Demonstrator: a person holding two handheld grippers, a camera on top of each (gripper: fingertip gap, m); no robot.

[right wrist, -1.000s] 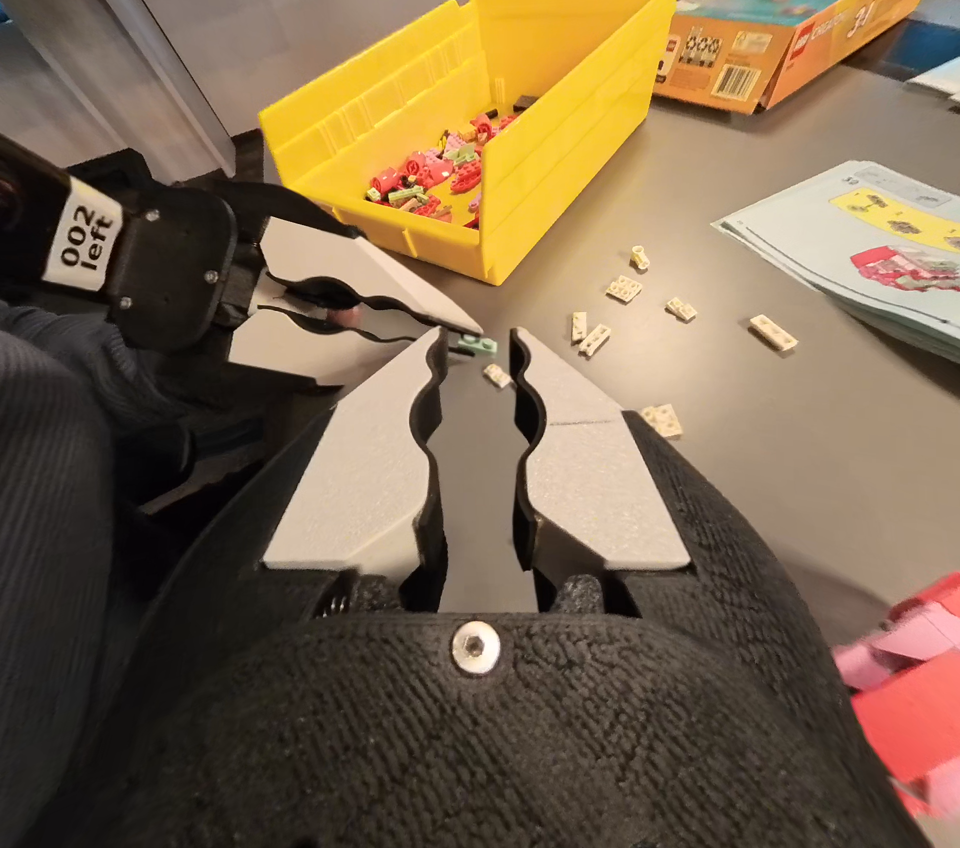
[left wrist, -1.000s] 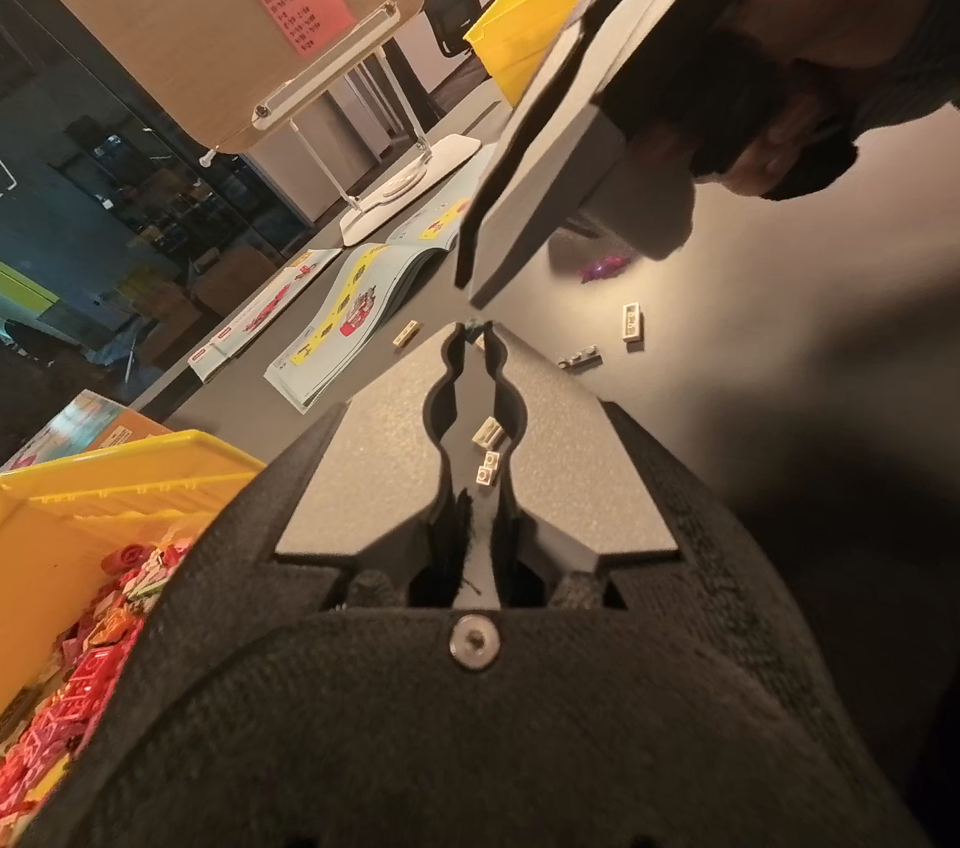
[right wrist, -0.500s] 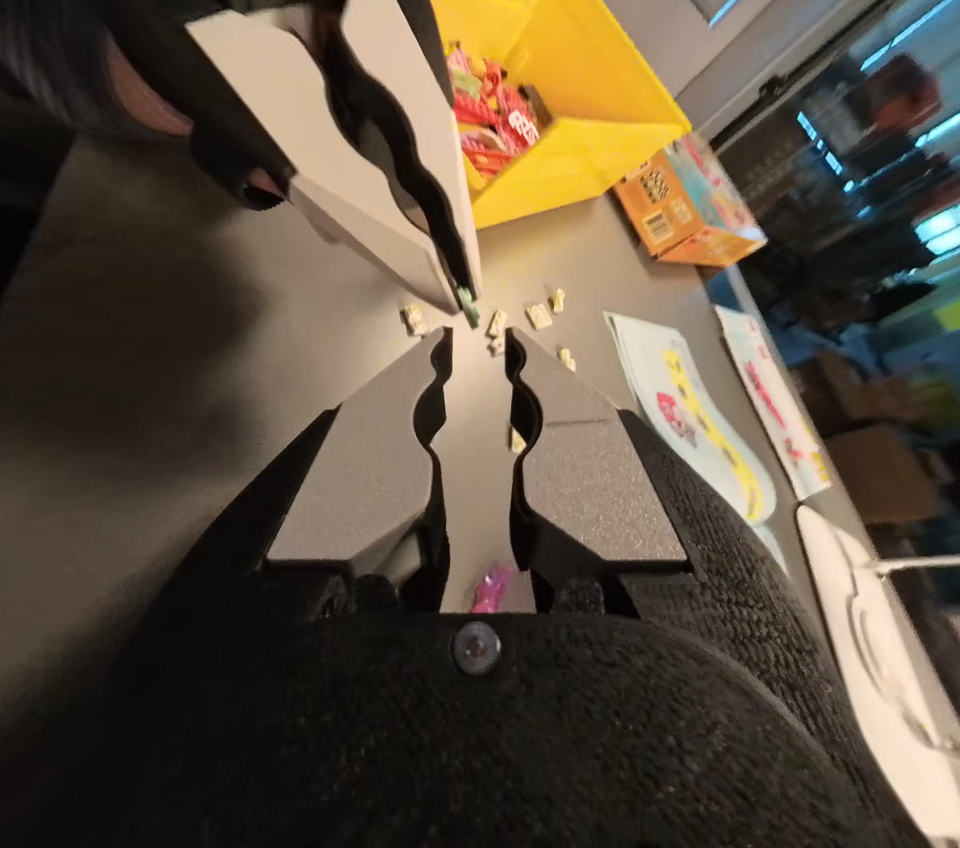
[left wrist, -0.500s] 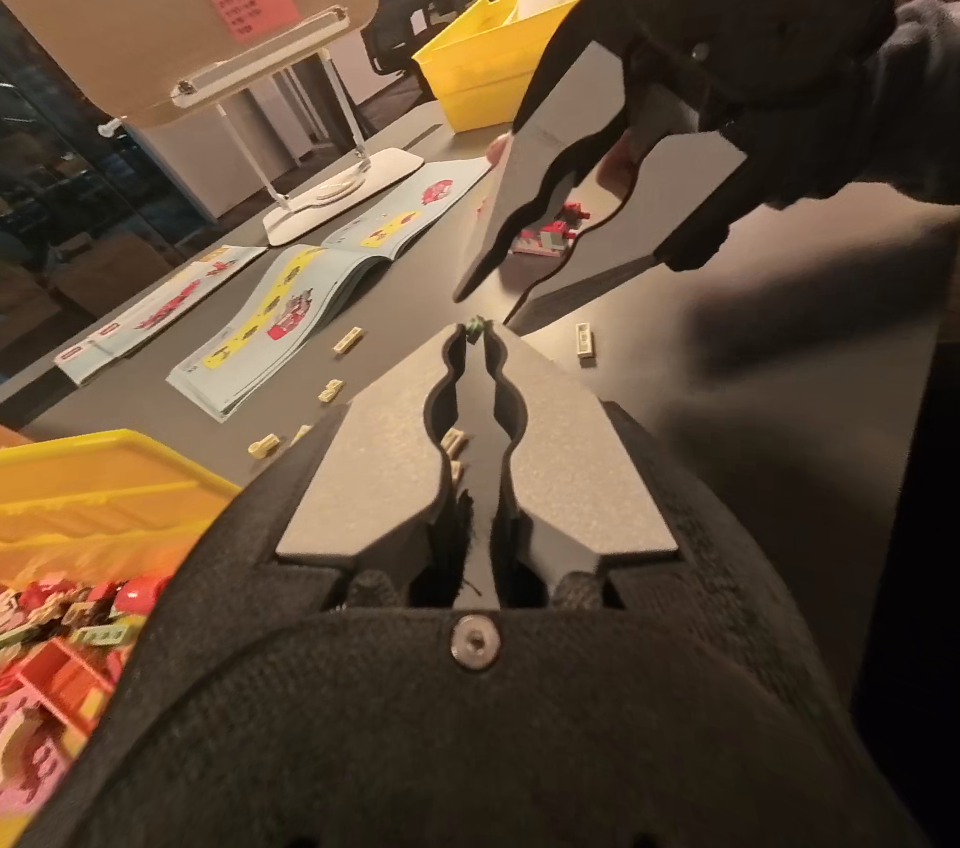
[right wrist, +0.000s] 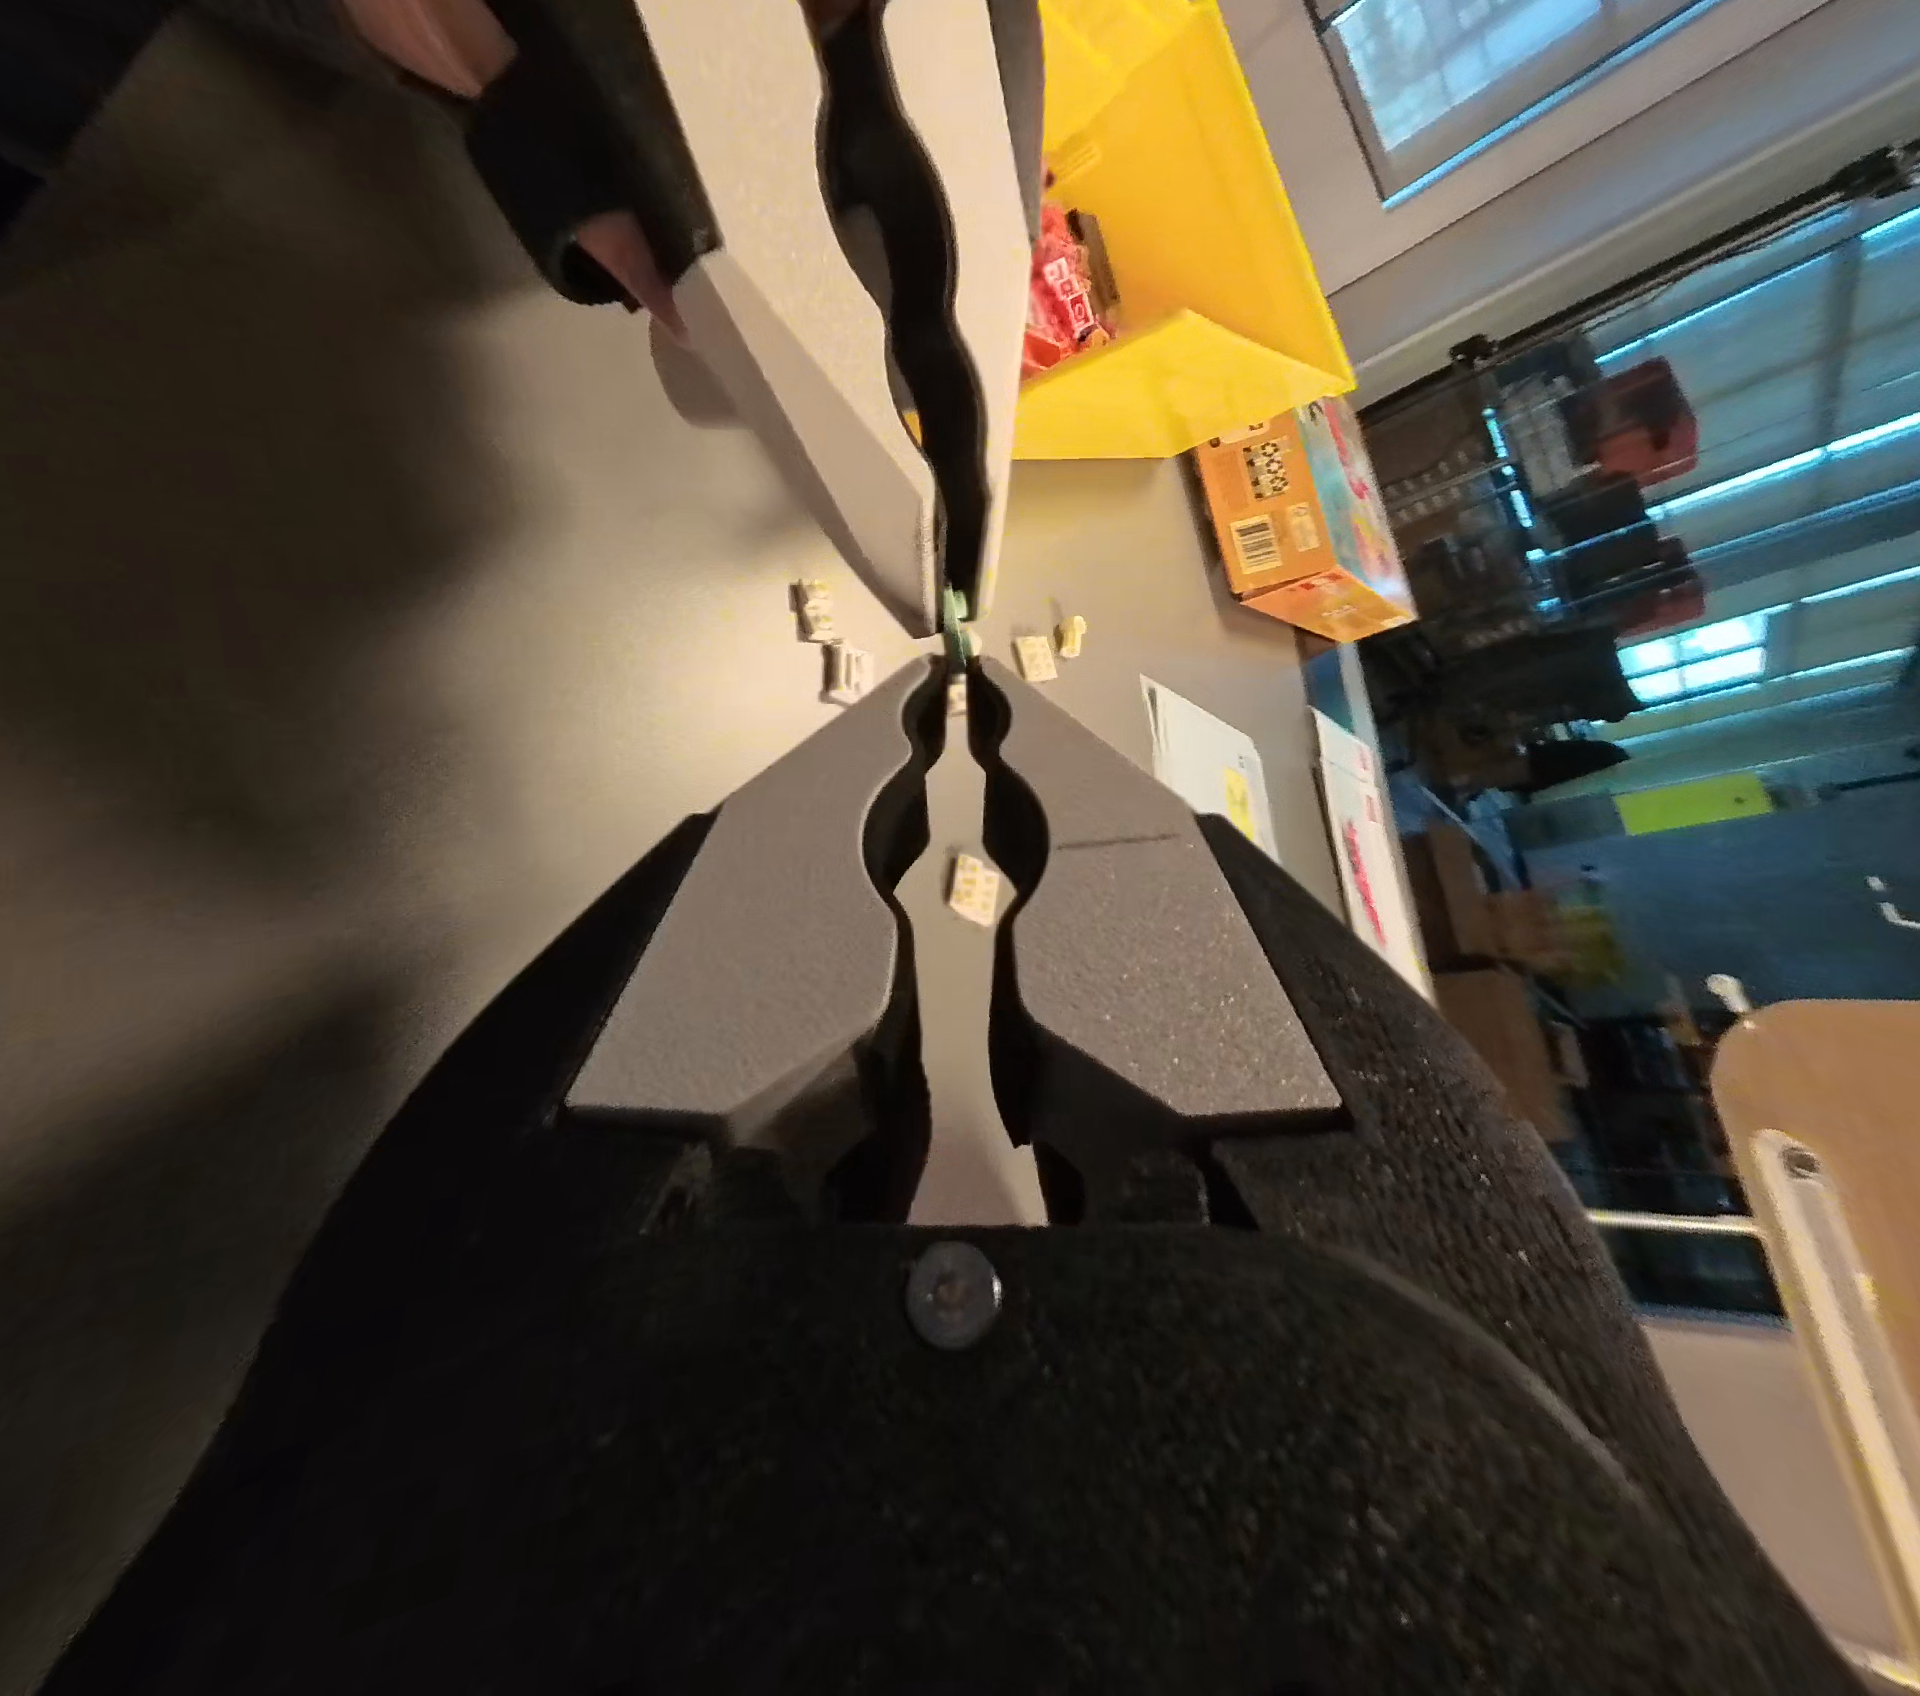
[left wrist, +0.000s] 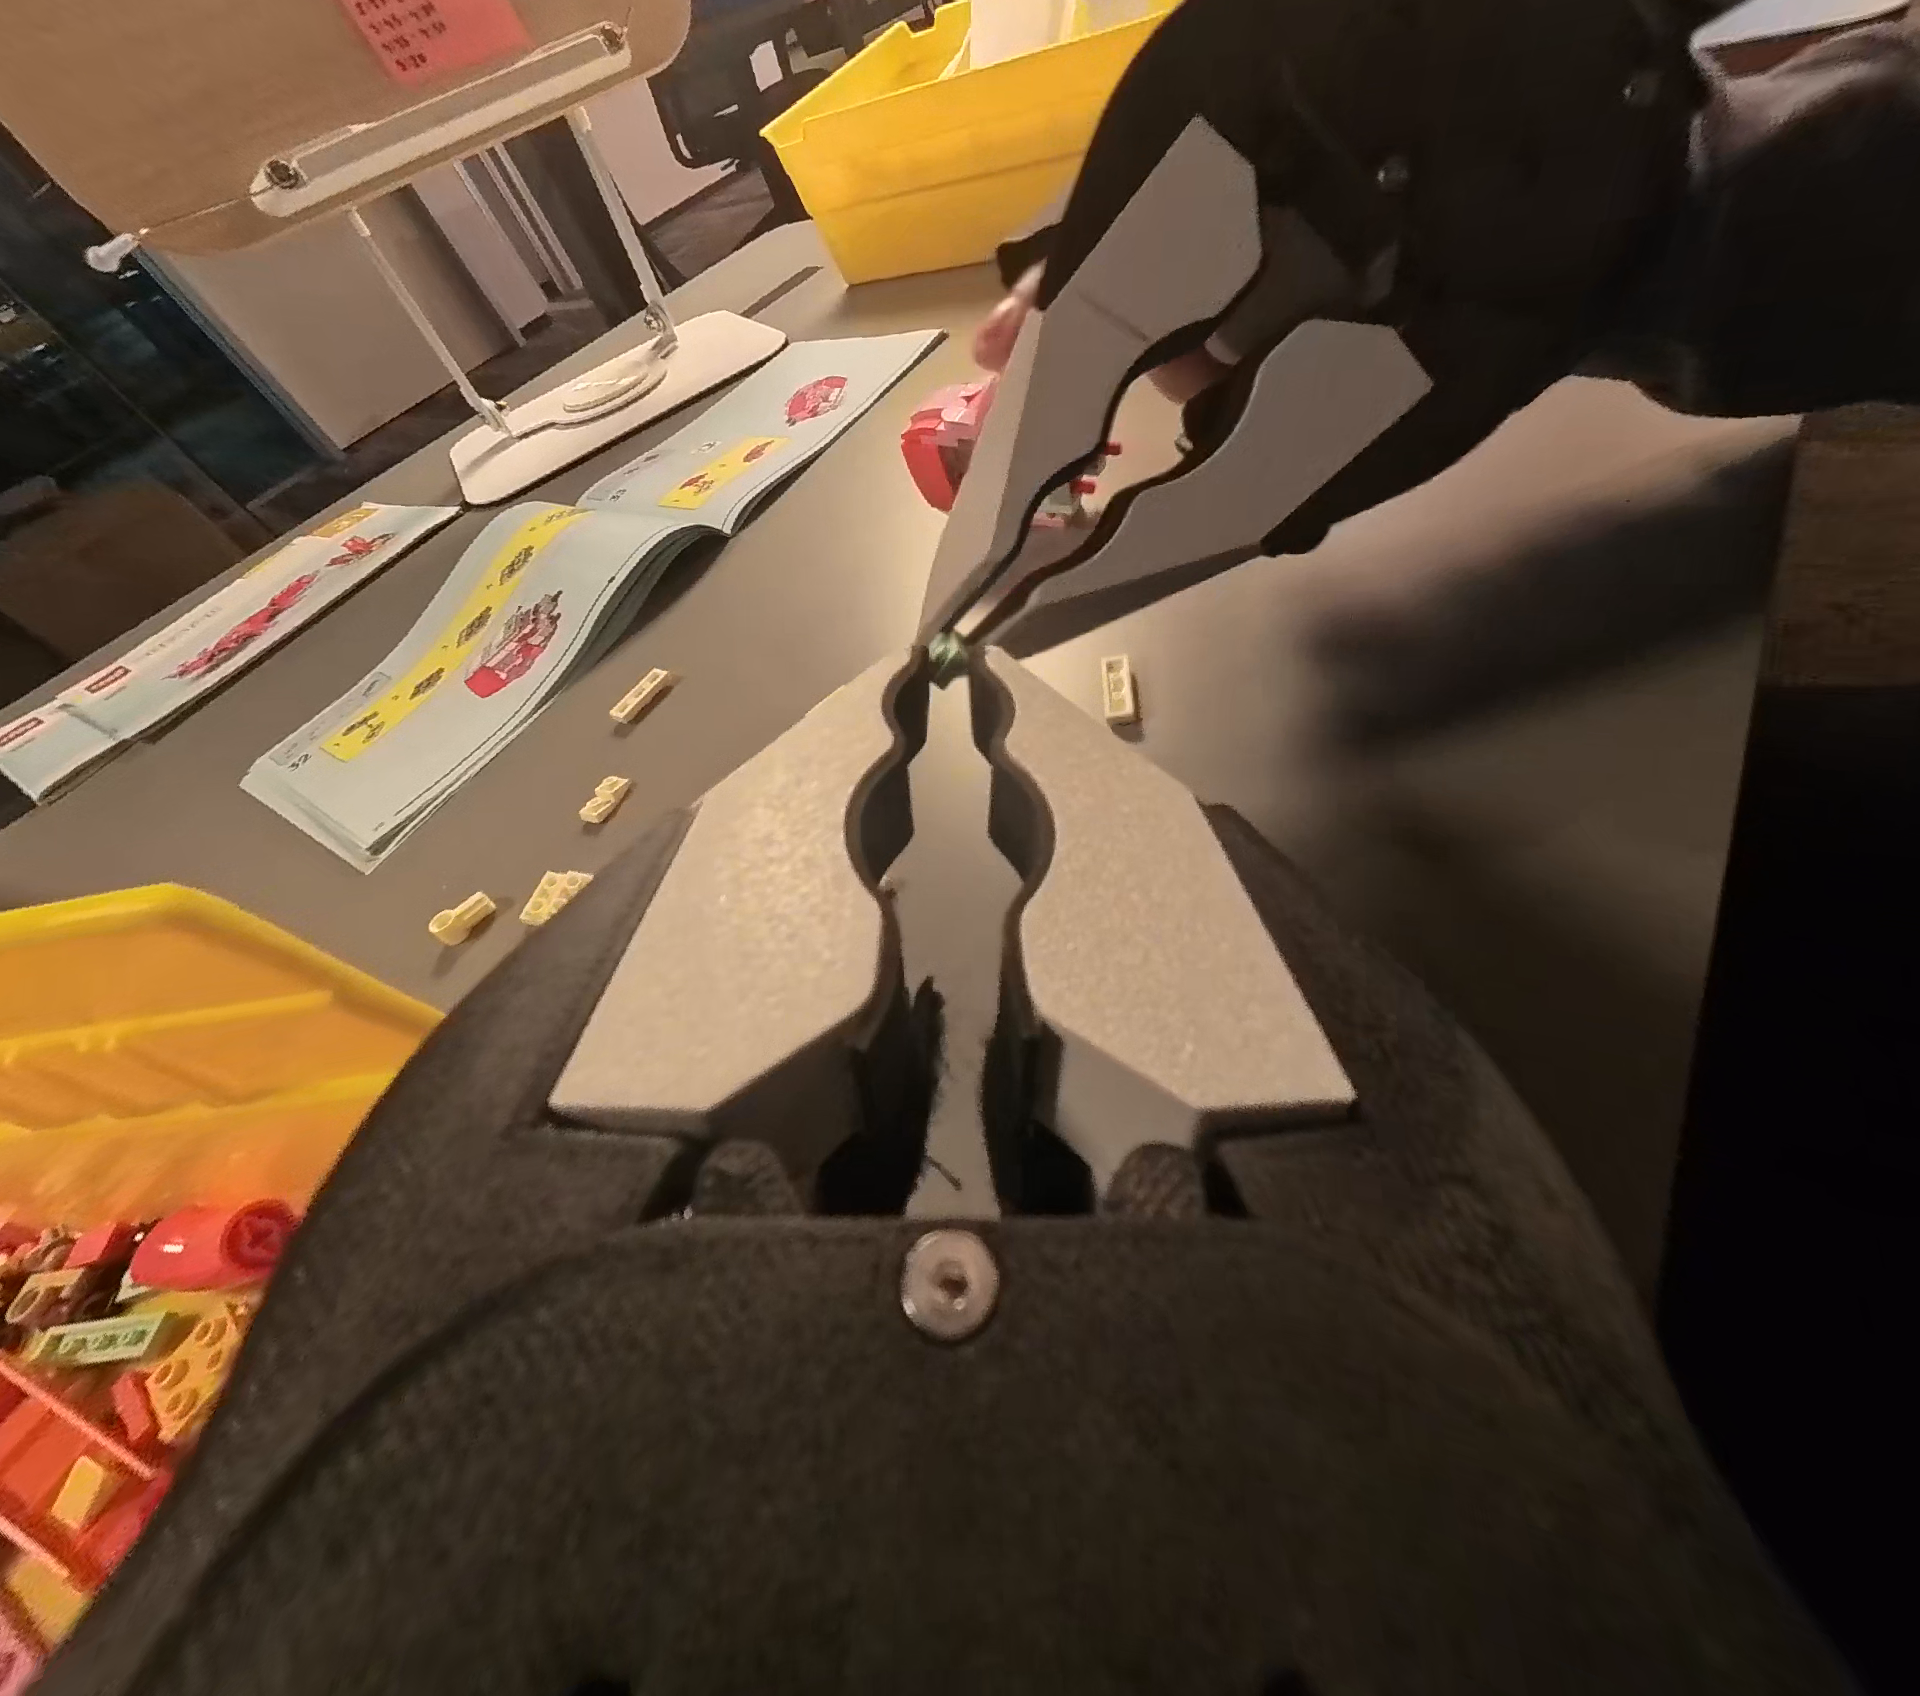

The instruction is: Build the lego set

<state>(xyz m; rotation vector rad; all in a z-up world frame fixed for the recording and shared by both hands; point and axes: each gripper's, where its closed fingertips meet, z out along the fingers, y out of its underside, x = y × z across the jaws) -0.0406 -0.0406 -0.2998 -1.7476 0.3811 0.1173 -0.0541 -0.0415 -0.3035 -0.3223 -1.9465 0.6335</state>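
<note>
left hand-held gripper (left wrist: pixel 943 664) is clamped on a tiny green brick (left wrist: pixel 945 662) right at its fingertips, up in the air over the grey bench (left wrist: pixel 1299 753). the right hand-held gripper (right wrist: pixel 958 667) comes in nose to nose with it from the opposite side, tips closed down on the other end of that same green brick (right wrist: pixel 956 628), so both are pinching it at once. around them: small cream plates (left wrist: pixel 639 694) scattered on the bench just beside the tips, one more (left wrist: pixel 1120 686) off to the right, an open instruction booklet (left wrist: pixel 582 597) further out with a second one (left wrist: pixel 208 659) past it, and a red and pink half-built model (left wrist: pixel 951 441) partly hidden behind the right one's fingers. a yellow bin (left wrist: pixel 135 1075) full of red and pink bricks sits close at the left, another yellow bin (left wrist: pixel 935 160) at the far end, plus a wooden board on a white stand (left wrist: pixel 613 389). an orange box (right wrist: pixel 1299 524) lies beyond the bin in the right view. the right one is rolled well over on its side, angled down toward the left one. a second ago its jaws were wide apart and low by the bench; now they've shut and met the left tip to tip.
</note>
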